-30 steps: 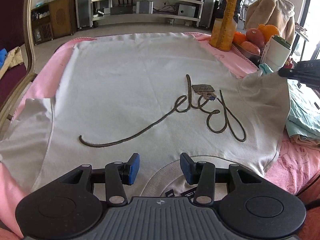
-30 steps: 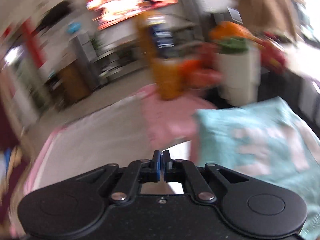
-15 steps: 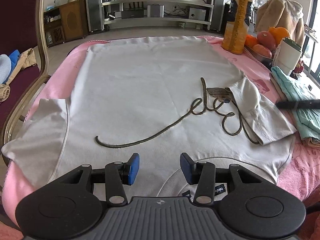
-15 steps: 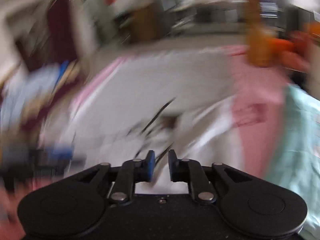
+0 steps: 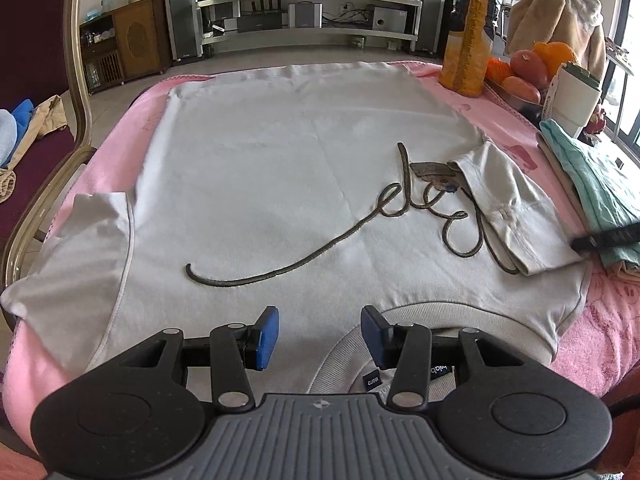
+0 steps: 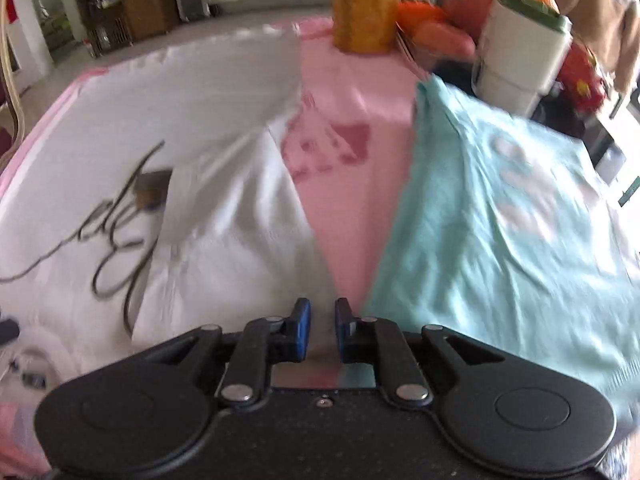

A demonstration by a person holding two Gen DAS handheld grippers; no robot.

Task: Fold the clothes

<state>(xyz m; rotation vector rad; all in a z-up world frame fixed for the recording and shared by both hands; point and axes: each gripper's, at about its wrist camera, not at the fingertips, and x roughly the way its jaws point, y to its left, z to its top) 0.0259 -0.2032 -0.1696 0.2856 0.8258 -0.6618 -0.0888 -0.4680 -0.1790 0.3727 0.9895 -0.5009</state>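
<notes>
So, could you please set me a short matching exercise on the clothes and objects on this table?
Things:
1. white T-shirt
2. folded-in sleeve
3. teal garment
4. juice bottle

States:
a. stands upright at the far edge
b. lies over the script lettering
c. spread flat on the pink cloth
d. folded, at the right side

Pairs: 1-c, 2-b, 3-d, 4-a

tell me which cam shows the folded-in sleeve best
Left wrist view: the folded-in sleeve lies sharp and whole across the white t-shirt, partly covering its script. The right wrist view shows it nearer but motion-blurred.
</notes>
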